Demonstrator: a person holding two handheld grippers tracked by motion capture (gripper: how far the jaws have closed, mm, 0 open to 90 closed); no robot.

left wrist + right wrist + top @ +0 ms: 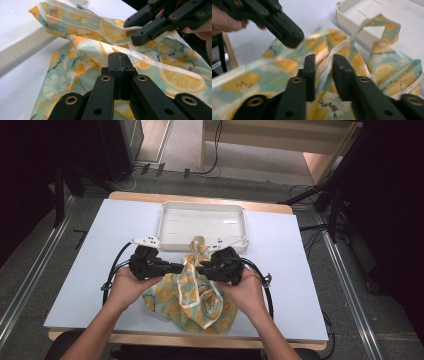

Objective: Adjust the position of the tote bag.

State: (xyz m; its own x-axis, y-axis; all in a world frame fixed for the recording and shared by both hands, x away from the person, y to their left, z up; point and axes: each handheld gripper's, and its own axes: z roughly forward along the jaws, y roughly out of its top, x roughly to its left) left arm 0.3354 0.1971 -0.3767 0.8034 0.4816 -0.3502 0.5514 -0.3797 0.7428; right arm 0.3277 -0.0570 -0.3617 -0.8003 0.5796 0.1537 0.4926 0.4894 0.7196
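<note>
A cloth [190, 300] printed with yellow lemon slices on pale green lies bunched on the white table [95, 270], one corner standing up toward the tray. My left gripper [180, 268] comes in from the left. In the left gripper view its jaws [121, 58] are pressed together against the cloth [75, 57]; the right gripper view shows it [289, 37] pinching a cloth edge. My right gripper [199, 268] faces it from the right. A fold of the white hem runs between its jaws [324, 60], which stand a little apart around it and hold up a flap [132, 31].
A white rectangular tray [165, 220] sits just behind the cloth at the table's far side, its wall close to the raised corner [352, 22]. Black cables loop beside both hands. Dark stands and floor cables surround the table.
</note>
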